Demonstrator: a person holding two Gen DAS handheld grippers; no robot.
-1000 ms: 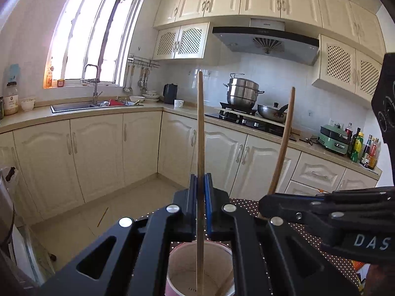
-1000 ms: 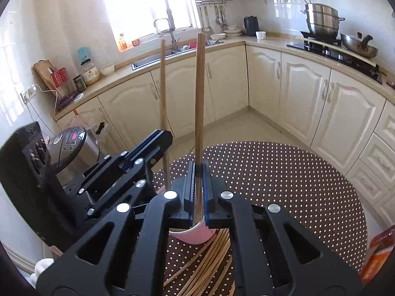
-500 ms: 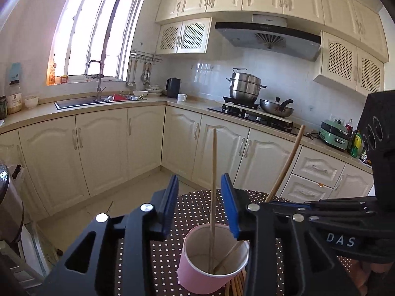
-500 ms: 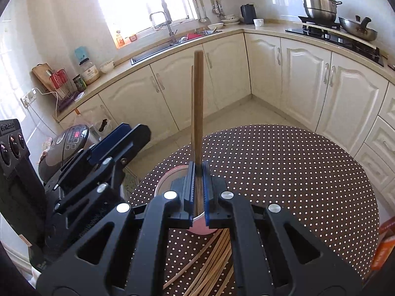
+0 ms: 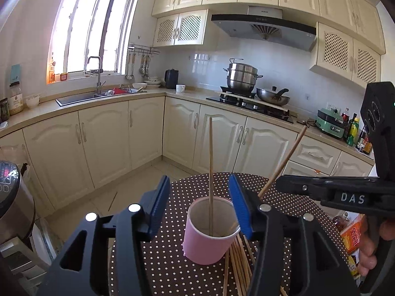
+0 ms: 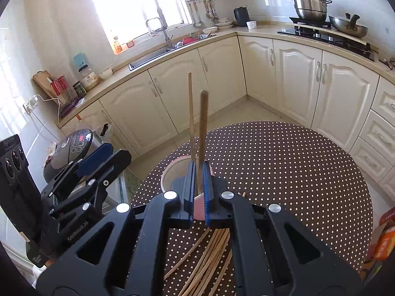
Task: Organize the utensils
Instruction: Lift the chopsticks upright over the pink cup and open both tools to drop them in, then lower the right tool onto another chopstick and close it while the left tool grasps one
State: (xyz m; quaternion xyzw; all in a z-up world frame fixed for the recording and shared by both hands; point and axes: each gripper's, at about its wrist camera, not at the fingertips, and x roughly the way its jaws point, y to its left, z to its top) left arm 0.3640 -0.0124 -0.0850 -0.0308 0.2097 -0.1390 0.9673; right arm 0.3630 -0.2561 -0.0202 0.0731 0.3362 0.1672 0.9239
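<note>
Released by the left gripper [image 5: 200, 204], whose jaws now gape wide, one chopstick [image 5: 210, 172] stands in the pink cup [image 5: 209, 231] while the right gripper [image 6: 198, 187] clamps a second chopstick [image 6: 203, 133] above it, probably needing lowering next.

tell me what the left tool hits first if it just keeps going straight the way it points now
Probably the pink cup: it sits between the open left tool's blue pads, a chopstick standing in it. Depth is unclear, so the pads might pass on either side of the rim.
</note>
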